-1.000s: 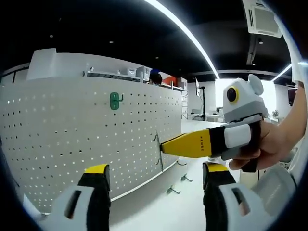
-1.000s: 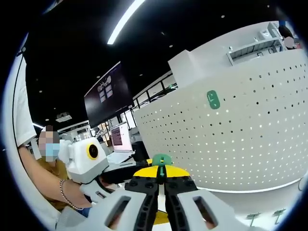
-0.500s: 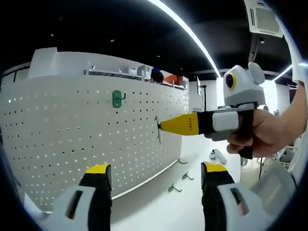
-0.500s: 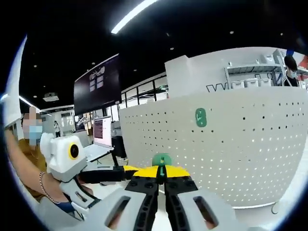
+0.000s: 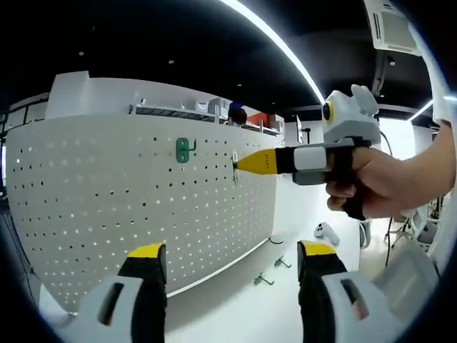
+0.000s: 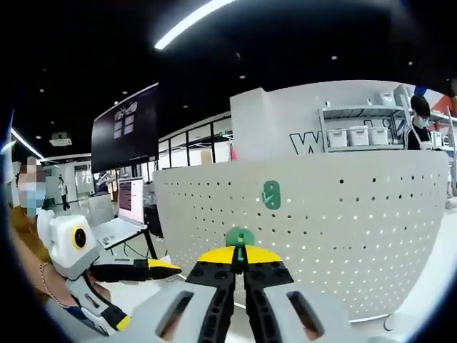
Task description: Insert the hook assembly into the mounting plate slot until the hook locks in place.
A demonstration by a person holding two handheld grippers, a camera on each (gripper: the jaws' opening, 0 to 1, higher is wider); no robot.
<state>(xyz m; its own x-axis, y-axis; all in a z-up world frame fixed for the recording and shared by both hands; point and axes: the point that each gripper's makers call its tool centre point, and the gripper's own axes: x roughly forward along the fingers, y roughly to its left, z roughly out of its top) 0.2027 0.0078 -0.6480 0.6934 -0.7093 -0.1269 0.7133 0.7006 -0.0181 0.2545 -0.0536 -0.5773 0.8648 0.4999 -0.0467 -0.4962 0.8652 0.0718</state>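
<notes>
The white pegboard mounting plate stands upright on the table, with one green hook fixed in its upper rows. My right gripper comes in from the right, level with that hook, its yellow jaws shut on a hook assembly whose metal wire tip is close to the board. In the right gripper view the held hook's green plate sticks up from my shut right gripper, facing the pegboard just below the mounted green hook. My left gripper is open and holds nothing; it also appears at the left.
Two loose metal hooks lie on the white table near the board's foot. A small white device sits further right. A hand holds the right gripper. Behind the board stand shelves and a person.
The right gripper has lifted the hook assembly from low on the board up to the level of the mounted green hook. The right gripper view has swung round onto the board.
</notes>
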